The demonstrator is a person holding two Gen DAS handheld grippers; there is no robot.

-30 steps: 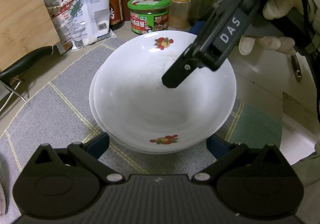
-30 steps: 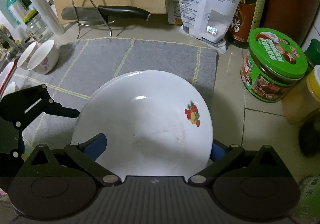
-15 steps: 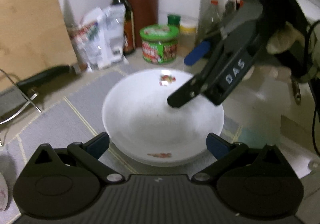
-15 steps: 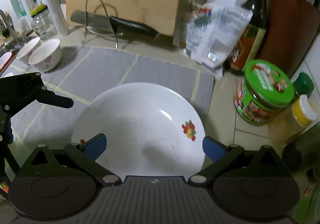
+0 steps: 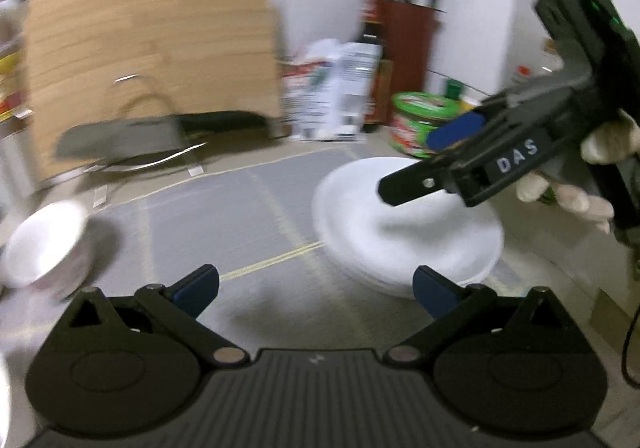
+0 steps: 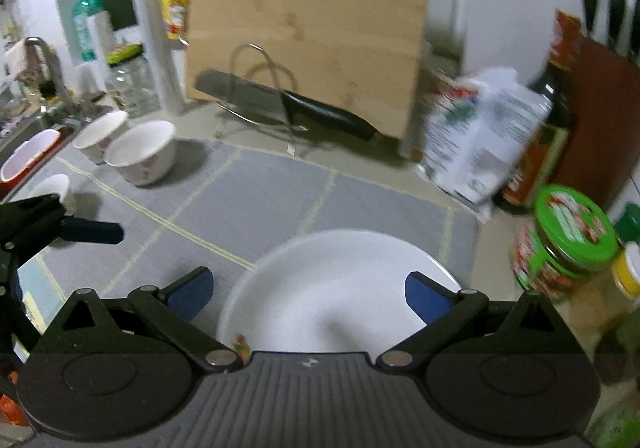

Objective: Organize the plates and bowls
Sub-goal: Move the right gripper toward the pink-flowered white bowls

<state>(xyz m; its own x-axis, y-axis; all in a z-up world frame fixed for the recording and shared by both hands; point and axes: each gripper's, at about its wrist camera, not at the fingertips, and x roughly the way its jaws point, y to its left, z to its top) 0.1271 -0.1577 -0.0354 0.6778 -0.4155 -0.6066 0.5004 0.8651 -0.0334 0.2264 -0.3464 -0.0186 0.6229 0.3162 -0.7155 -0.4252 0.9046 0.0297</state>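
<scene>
Both hand-held grippers, left (image 5: 316, 286) and right (image 6: 309, 293), gape wide and empty, the stacked plates (image 6: 340, 288) sitting at 6 o'clock on the grey mat (image 6: 256, 196), so I judge the small bowls (image 6: 140, 150) at 10 o'clock need gathering next.

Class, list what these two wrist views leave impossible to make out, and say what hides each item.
1. Plate stack, left wrist view: motion blur smears the rims, so the plate count is unclear.
2. Same stack, right wrist view: its near edge is hidden behind the right gripper body.
3. Green-lidded jar: label text too blurred to read.
4. Small bowl, left wrist view: blurred, pattern unreadable.
</scene>
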